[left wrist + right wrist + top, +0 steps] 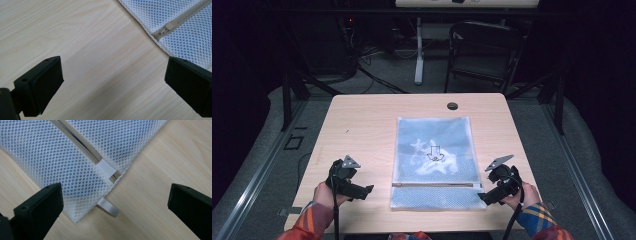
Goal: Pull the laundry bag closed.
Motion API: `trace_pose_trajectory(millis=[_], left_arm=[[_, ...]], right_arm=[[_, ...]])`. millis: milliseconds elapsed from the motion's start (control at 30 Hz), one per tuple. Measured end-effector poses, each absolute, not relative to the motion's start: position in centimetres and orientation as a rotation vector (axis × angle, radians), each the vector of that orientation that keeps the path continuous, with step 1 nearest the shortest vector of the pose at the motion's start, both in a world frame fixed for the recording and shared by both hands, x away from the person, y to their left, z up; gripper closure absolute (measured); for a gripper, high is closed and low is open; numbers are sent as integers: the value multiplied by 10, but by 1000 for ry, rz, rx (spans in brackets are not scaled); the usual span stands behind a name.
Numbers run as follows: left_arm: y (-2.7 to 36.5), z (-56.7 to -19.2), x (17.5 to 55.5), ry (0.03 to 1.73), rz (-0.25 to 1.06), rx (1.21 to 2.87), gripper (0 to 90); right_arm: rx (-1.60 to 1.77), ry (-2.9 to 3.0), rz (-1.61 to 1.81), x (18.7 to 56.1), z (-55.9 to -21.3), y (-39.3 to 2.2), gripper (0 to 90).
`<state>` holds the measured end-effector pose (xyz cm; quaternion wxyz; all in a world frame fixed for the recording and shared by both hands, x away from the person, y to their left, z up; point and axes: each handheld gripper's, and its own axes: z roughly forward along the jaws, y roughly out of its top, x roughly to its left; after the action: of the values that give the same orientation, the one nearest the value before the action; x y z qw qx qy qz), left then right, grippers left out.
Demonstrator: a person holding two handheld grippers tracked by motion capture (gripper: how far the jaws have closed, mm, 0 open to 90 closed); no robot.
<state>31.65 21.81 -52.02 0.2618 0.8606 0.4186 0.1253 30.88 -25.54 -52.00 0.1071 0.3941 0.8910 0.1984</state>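
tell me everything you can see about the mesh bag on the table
The mesh bag is a flat white rectangle of fine netting lying on the wooden table, between the two grippers, neither touching it. A dark blue garment with a pale print shows through. A grey zipper crosses near the person's end, its pull at the left. A small white tab sticks out at the right corner.

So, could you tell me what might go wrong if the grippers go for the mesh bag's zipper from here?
1. The zipper pull is small and lies flat, so the left gripper may pinch mesh instead.
2. The mesh bag lies loose on the smooth table; unless the right gripper pins its corner near the white tab, it could slide.
3. The mesh could snag on a jaw.
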Motion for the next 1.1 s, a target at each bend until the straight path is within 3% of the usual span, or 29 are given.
trace_pose_trajectory(millis=[567,1100], left_arm=[[208,-523,320,1104,306,2330,9],[203,-524,317,1041,288,2348,19]], right_arm=[[1113,2661,611,314,-522,-249,13],[1013,2719,658,317,-512,-218,33]])
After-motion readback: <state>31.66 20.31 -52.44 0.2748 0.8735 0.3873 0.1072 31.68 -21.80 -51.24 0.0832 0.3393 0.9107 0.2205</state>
